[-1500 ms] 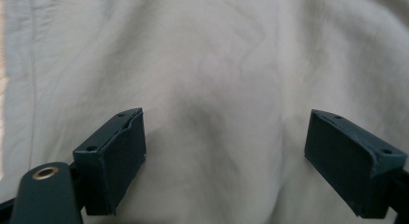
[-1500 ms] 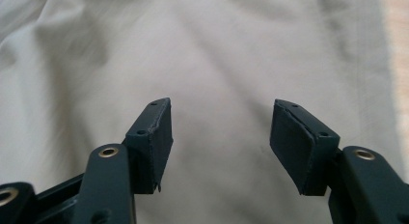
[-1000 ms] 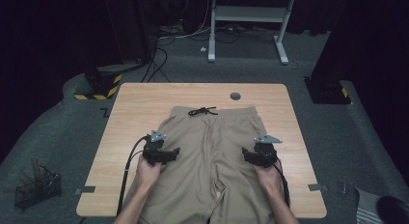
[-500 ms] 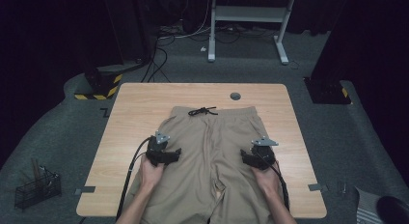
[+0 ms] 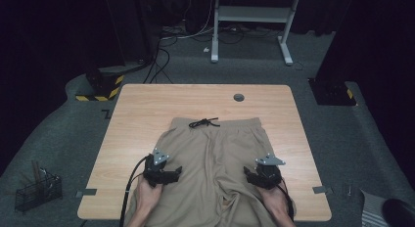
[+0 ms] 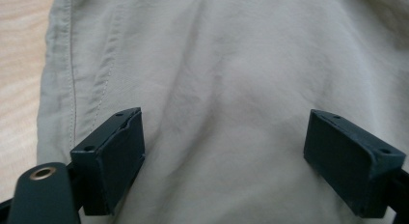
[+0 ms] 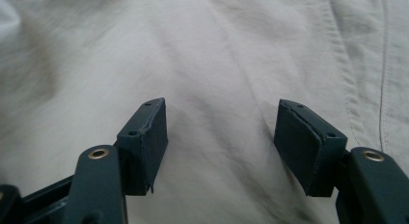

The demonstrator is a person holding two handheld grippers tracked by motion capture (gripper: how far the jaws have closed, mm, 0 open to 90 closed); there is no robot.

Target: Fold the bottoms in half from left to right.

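While both grippers hang low over the near half of the garment, the one relation that matters is where the cloth lies from the fingers: the khaki shorts lie flat on the worktop, directly beneath and ahead of both pairs of fingers, waistband toward the far edge and legs running back toward the person, so the long axis runs from near to far; the left gripper sits over the left leg and the right gripper over the right leg, each about as close to its own leg, neither nearer to the middle seam. Seen along the left gripper, its fingers stand wide apart and have just been opening, with bare fabric under the gap and nothing pinched; the side seam runs just outside them. Along the right gripper, the fingers are likewise spread and grip nothing, the outer seam lying off to their side. Counted: one pair of shorts, one black drawstring knotted at the waistband, two grippers, one worktop with one round grommet.
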